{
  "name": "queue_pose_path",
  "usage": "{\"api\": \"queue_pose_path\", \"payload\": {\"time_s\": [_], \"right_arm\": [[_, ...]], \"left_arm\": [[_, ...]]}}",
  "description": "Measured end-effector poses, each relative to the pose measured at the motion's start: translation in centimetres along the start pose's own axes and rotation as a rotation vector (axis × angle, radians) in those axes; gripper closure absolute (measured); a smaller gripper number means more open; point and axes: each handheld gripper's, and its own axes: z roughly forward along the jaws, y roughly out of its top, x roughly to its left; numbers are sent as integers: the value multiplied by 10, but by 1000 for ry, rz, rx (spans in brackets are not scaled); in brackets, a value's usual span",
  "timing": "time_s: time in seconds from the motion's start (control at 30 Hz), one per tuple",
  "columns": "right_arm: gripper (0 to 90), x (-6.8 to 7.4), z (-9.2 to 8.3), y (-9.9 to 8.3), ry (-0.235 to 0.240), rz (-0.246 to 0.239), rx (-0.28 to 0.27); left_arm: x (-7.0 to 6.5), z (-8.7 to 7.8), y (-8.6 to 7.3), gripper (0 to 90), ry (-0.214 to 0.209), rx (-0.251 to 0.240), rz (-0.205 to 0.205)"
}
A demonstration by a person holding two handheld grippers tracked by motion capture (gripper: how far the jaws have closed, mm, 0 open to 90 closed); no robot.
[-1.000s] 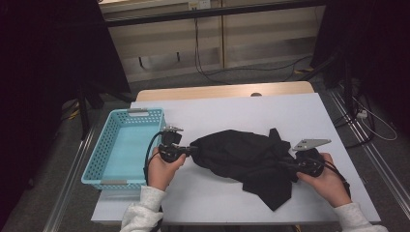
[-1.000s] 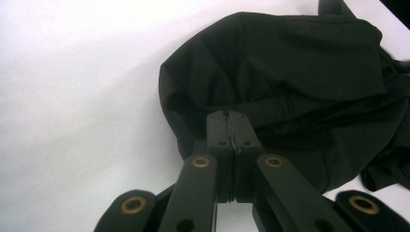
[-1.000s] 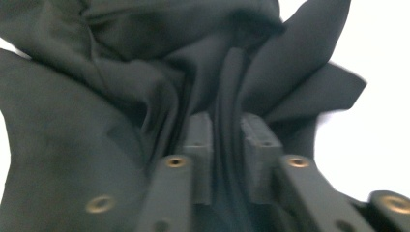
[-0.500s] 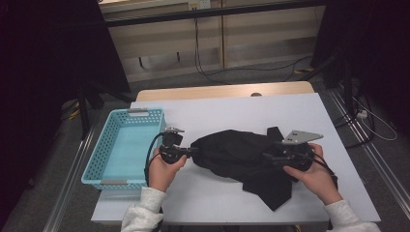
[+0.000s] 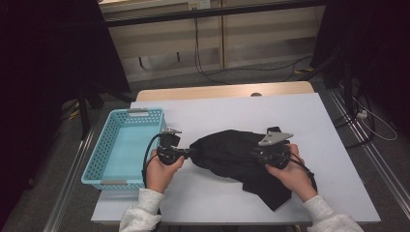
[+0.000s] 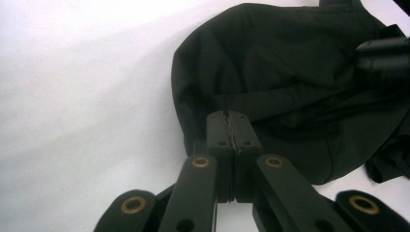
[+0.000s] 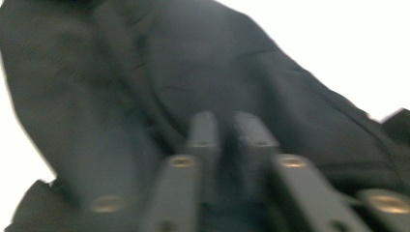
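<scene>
Two grippers' jaws: left gripper [image 6: 231, 126] clenched on black garment [image 5: 232, 154] edge, right gripper [image 7: 231, 126] closing.

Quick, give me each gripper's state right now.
Left gripper: shut on the edge of the black garment.
Right gripper: jaws have just been closing over the garment; blurred, a narrow gap shows, grip cannot be told.

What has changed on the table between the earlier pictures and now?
The right gripper slid left, inward over the black garment, from its right edge; its fingers have just been closing, with cloth in front of them. The left gripper stayed put, shut on the garment's left edge. The blue basket did not move.
</scene>
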Motion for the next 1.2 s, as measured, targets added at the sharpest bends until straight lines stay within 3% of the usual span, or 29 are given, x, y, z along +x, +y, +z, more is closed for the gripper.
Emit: {"api": "queue_pose_path", "payload": {"time_s": [0.1, 0.37, 0.43, 0.53, 0.77, 0.9, 0.97, 1.2], "right_arm": [[878, -16, -10, -2, -27, 71, -54], [884, -53, -49, -2, -84, 194, -169], [885, -60, -59, -3, -105, 222, -189], [886, -65, -66, -5, -98, 243, -205], [873, -60, -34, -11, -82, 218, -110], [841, -65, -19, -9, -94, 239, -131], [799, -68, -14, -7, -112, 246, -142], [541, -62, -12, -6, -69, 196, -98]], "left_arm": [[1, -1, 0, 896, -3, 5, -1], [3, -9, 4, 897, 0, -35, -14], [5, -14, 5, 897, -12, -58, -20], [5, -19, 7, 897, -12, -82, -21], [10, -14, 5, 896, 7, -53, -32], [10, -11, 4, 896, 16, -44, -38], [12, -12, 4, 896, 15, -38, -38], [12, -10, 1, 895, 27, -34, -40]]}}
